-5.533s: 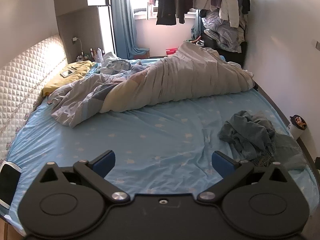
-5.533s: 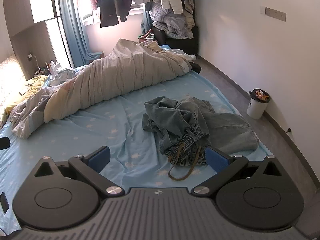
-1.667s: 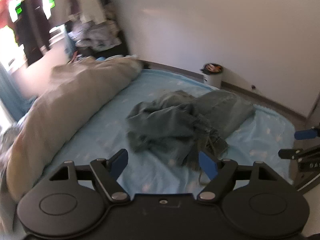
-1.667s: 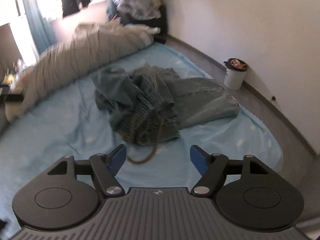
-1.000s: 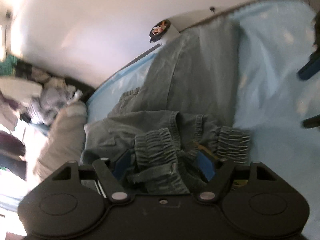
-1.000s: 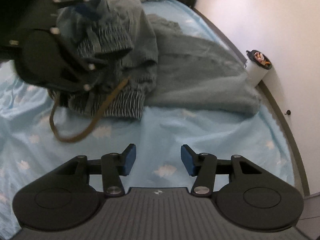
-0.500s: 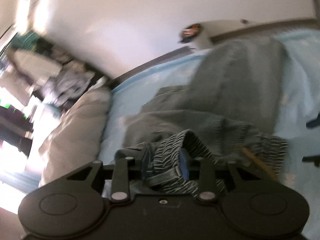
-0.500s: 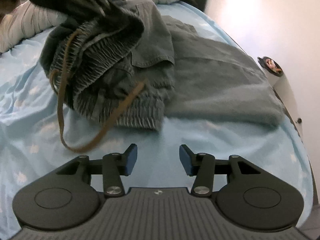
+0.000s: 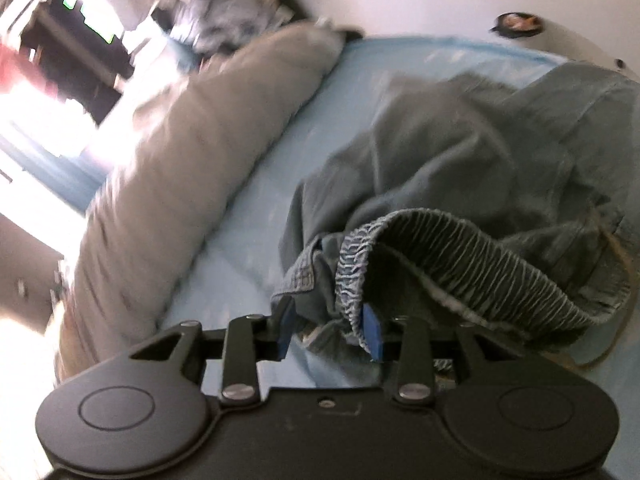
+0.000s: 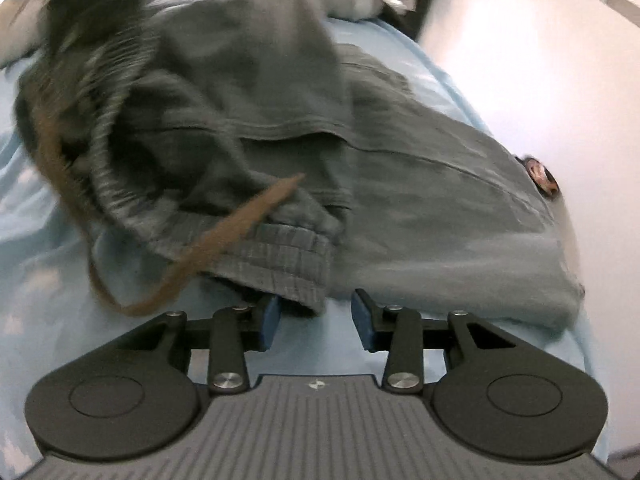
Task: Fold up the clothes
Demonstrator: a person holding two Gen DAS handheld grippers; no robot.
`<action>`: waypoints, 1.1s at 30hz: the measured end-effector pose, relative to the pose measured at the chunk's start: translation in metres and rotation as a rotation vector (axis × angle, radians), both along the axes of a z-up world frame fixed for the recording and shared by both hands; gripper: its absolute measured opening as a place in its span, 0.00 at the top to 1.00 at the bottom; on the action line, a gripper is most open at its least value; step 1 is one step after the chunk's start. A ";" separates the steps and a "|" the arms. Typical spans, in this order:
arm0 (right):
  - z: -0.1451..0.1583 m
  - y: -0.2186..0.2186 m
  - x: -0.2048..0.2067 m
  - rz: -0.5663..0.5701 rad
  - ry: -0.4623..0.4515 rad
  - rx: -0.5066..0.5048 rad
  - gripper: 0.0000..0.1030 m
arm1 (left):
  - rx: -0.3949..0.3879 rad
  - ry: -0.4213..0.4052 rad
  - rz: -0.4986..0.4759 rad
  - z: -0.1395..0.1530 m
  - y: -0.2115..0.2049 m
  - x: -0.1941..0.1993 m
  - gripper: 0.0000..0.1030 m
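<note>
Grey-green denim trousers (image 9: 460, 152) with an elastic waistband (image 9: 460, 256) lie crumpled on the blue bed sheet (image 9: 256, 216). My left gripper (image 9: 326, 330) is shut on the bunched waistband and lifts it off the bed. In the right wrist view the trousers (image 10: 360, 160) fill the frame and a brown drawstring (image 10: 224, 236) hangs from the raised waistband. My right gripper (image 10: 316, 316) is open, and a lower part of the waistband (image 10: 288, 268) sits just at its fingertips, between the jaws.
A rolled grey duvet (image 9: 180, 152) lies along the bed behind the trousers. A small white bin (image 9: 520, 26) stands on the floor by the white wall; it also shows in the right wrist view (image 10: 544, 180). Hanging clothes and a bright window are at the far end.
My left gripper has lifted the waistband higher and swung left. My right gripper has moved forward, up to the lower waistband edge.
</note>
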State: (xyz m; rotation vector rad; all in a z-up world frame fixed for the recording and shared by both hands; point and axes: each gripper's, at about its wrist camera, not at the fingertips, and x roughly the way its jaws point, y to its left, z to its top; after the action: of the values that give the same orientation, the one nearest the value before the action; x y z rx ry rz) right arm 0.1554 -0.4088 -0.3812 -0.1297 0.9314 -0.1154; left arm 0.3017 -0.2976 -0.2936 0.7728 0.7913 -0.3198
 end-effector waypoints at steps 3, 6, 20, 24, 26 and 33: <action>-0.006 -0.006 0.002 0.004 0.003 0.039 0.61 | -0.007 0.039 0.048 -0.008 0.013 -0.002 0.65; -0.005 -0.005 0.009 0.029 -0.040 0.103 0.73 | 0.011 0.048 0.060 -0.013 0.020 -0.008 0.65; 0.056 0.005 -0.010 -0.029 -0.169 0.192 0.92 | 0.002 -0.059 -0.047 -0.020 0.016 -0.045 0.37; 0.059 0.009 -0.022 -0.048 -0.133 0.217 0.92 | 0.106 -0.093 -0.145 -0.034 0.005 -0.039 0.50; 0.061 0.011 -0.028 -0.057 -0.115 0.230 0.92 | 0.128 -0.065 -0.188 -0.042 0.008 -0.035 0.65; 0.075 0.031 -0.049 -0.027 -0.050 0.243 0.92 | 0.052 -0.023 -0.181 -0.028 0.047 -0.032 0.80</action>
State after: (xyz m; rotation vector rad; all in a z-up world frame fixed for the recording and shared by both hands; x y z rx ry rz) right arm 0.1063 -0.3775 -0.3060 0.1104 0.8903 -0.0300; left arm 0.2695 -0.2502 -0.3219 0.8973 0.7115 -0.4526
